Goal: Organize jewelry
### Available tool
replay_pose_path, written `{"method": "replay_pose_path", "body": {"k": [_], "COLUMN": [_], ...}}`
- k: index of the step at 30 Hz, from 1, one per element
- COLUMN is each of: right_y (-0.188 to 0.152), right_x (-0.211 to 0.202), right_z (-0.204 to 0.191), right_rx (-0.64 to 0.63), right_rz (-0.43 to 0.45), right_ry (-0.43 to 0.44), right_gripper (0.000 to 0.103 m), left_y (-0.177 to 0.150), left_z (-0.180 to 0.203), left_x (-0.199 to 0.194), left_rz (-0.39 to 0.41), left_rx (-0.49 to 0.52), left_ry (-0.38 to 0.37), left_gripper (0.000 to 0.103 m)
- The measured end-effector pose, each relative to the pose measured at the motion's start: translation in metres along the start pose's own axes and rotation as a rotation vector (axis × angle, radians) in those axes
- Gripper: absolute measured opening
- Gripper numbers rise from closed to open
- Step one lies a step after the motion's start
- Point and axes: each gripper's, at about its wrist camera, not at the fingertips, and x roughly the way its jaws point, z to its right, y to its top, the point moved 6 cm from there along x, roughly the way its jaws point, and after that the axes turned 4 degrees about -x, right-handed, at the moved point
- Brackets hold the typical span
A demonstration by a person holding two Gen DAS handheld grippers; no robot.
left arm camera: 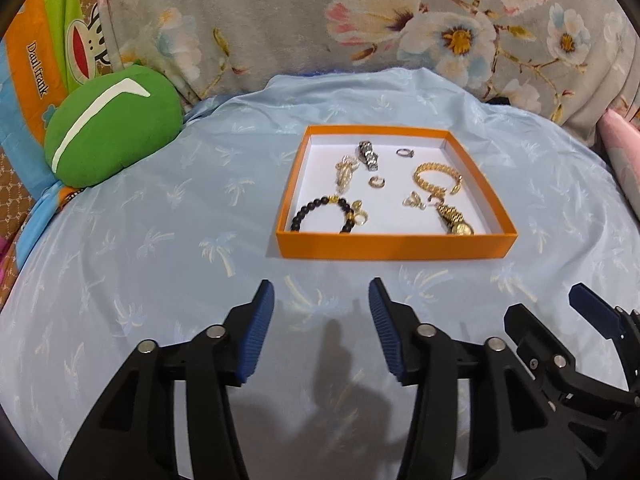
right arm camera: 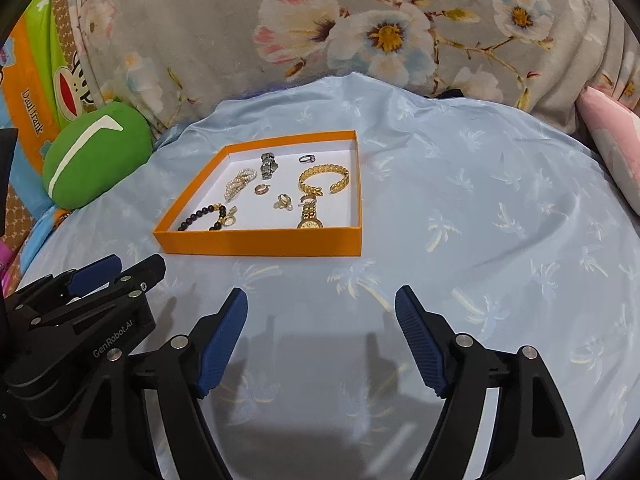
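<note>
An orange shallow box (left arm camera: pixel 394 246) (right arm camera: pixel 260 245) with a white floor lies on the light blue cloth. Inside are a black bead bracelet (left arm camera: pixel 322 213) (right arm camera: pixel 200 214), a pearl piece (left arm camera: pixel 346 174) (right arm camera: pixel 239 182), a silver watch (left arm camera: pixel 368 155) (right arm camera: pixel 269 165), a silver ring (left arm camera: pixel 405 153) (right arm camera: pixel 307 158), a gold cuff (left arm camera: pixel 434 178) (right arm camera: pixel 323 180), a gold watch (left arm camera: pixel 456 222) (right arm camera: pixel 309 216) and small gold rings. My left gripper (left arm camera: pixel 321 294) (right arm camera: pixel 116 266) is open and empty, in front of the box. My right gripper (right arm camera: pixel 321 300) (left arm camera: pixel 560 300) is open and empty beside it.
A green plush cushion (left arm camera: pixel 112 132) (right arm camera: pixel 94 152) lies at the left. A grey floral blanket (left arm camera: pixel 360 20) (right arm camera: pixel 360 20) rises behind the cloth. A pink pillow (right arm camera: pixel 612 140) sits at the far right. A colourful printed sheet (left arm camera: pixel 36 60) is at the far left.
</note>
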Motion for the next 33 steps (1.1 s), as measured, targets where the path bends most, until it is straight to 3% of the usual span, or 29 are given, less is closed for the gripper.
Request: {"method": "replay_pose_path", "body": {"k": [5,8,10,11,17,33], "right_y": [-0.006,-0.008,-0.01,-0.011,-0.012,-0.011], "right_x": [0.001,0.001,0.001,0.001,0.002,-0.004], "right_z": [0.003,0.004,0.005,0.004,0.003,0.003], "right_rx": [0.007,0.005,0.008,0.006,-0.007,-0.013], "right_rz": [-0.015,-0.022,-0.031,-0.032,-0.038,-0.016], "right_ry": [-0.031,-0.051,-0.05,-0.044,-0.065,-0.079], "right_gripper": [0.079,0.083,0.086,0.086,0.086,0.086], "left_y": [-0.015,-0.02,-0.02,-0.02,-0.019,-0.018], "left_z": [-0.002,-0.008,-0.015,-0.018,-0.02,-0.019], "left_x": [0.006,0.008,0.007,0.006,0.005,0.0], "left_rz": [-0.007,-0.016,-0.014,-0.012,-0.001,0.029], "left_rx": [0.002,-0.019,-0.047,-0.06,-0.057,-0.053], "left_ry": [0.03,0.062,0.081,0.087,0.131,0.154], "left_gripper": [0.054,0.069,0.086,0.087,0.088,0.088]}}
